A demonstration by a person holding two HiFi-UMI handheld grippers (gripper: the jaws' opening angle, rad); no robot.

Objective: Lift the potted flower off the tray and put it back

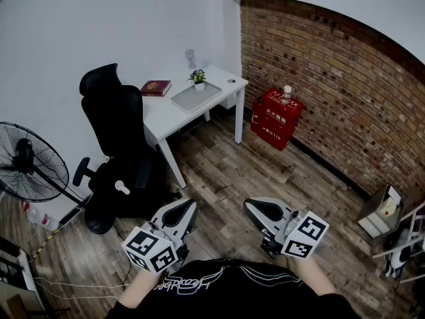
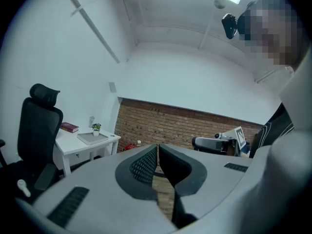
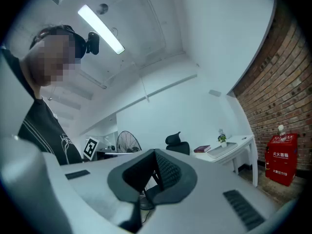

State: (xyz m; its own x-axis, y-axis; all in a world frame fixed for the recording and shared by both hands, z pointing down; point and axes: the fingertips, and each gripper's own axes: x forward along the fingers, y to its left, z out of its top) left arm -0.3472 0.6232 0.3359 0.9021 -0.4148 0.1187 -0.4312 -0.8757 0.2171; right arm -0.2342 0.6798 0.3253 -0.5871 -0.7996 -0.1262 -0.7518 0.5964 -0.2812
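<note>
The potted flower (image 1: 198,80) is a small leafy green plant in a white pot. It stands upright at the far rim of the tray (image 1: 192,99). The tray is a flat, light grey rectangle with a low rim, lying level on the white tabletop (image 1: 159,113) towards its right end.

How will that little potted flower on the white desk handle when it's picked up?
The potted flower looks small, so it is probably light. Its foliage spreads wider than its white pot, so it may tip if nudged high up.
</note>
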